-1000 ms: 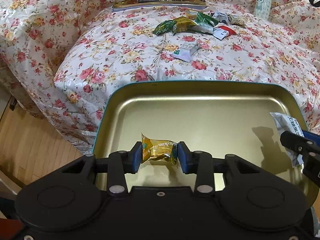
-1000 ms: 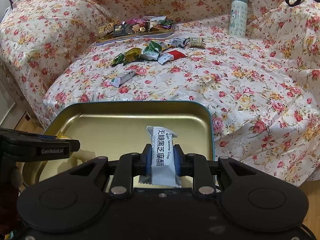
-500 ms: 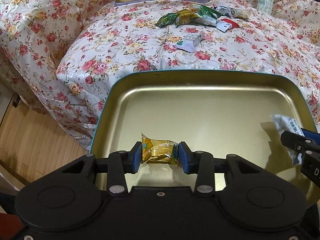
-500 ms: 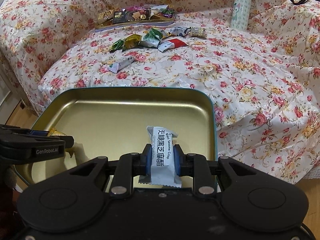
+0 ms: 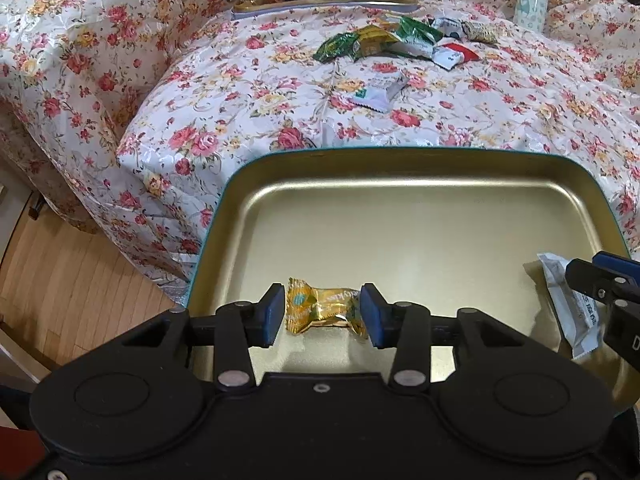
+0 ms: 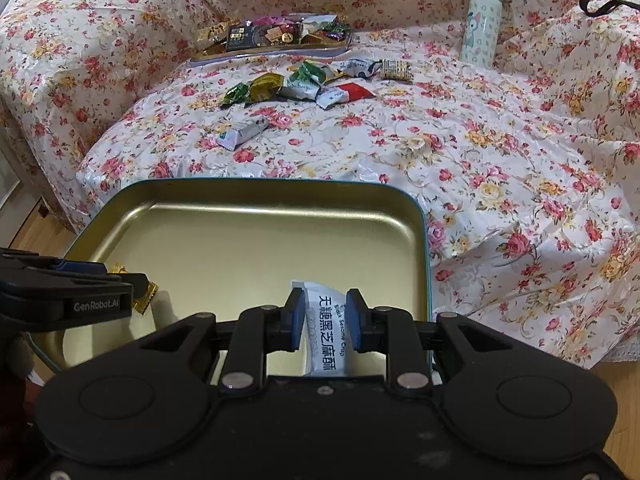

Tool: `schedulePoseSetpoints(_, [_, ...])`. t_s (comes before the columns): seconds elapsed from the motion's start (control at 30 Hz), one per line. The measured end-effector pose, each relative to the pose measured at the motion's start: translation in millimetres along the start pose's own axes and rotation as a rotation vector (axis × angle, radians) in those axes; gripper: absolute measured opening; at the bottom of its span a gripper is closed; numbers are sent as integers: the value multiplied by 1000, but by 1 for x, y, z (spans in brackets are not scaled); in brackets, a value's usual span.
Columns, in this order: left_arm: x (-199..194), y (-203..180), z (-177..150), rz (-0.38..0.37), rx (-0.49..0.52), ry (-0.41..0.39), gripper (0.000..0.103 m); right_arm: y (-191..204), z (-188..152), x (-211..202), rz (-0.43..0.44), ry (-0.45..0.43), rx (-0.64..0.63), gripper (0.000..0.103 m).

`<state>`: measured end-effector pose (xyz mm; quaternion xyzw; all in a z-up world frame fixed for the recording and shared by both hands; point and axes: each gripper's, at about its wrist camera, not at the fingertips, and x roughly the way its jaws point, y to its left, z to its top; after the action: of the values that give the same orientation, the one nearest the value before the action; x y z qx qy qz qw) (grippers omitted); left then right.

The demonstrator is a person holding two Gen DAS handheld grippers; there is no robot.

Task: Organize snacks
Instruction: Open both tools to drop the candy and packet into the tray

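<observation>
The left gripper (image 5: 323,315) sits at six o'clock in its own view, low over the gold tray (image 5: 400,216); its blue pads (image 5: 274,314) flank a gold-wrapped candy (image 5: 326,310) that lies on the tray floor, the right pad touching the wrapper's end, a sliver of gap on the left; whether it is still squeezed I cannot tell, though the jaws sit loose around it, more released than clenched. At three o'clock in that view the right gripper's tip shows, with the white packet beside it; in its own view the right gripper (image 6: 323,326) is clenched on the white sesame crisp packet (image 6: 326,330), which stands upright between the pads above the tray's near right corner, close to the teal rim (image 6: 427,264). At nine o'clock in the right view the left gripper's arm crosses over the gold candy. Beyond the tray, toward twelve o'clock, the floral cover (image 6: 480,152) carries a lone white and green bar (image 6: 242,132); farther on, a loose cluster of green, gold, white and red snack packets (image 6: 300,86); behind them a second tray (image 6: 272,42) heaped with snacks; at one o'clock a pale bottle (image 6: 480,20) stands upright. Wooden floor (image 5: 72,280) shows at eight o'clock in the left view.
</observation>
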<state>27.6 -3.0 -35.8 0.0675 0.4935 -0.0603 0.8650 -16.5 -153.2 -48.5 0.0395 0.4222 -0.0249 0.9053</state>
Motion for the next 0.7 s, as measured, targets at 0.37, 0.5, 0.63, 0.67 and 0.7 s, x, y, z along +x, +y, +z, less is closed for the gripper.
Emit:
schedulePoseSetpoints(0.37, [-15,11,8,9,-40,-104,58,-2,4,-11,5,-62,18,39])
schedulePoseSetpoints(0.5, [-18,17,11,9,-60,-130,58,-3,5,-13,6,-79,24,39])
schedulePoseSetpoints(0.63, [-19,25,16,54,-82,-172,58,-4,7,-15,5,-106,36,40])
schedulePoseSetpoints(0.67, [-19,26,17,68,-78,-181,59,-5,8,-16,3,-111,40,41])
schedulePoseSetpoints(0.7, [-18,27,18,80,-76,-192,59,-6,9,-16,1,-116,43,41])
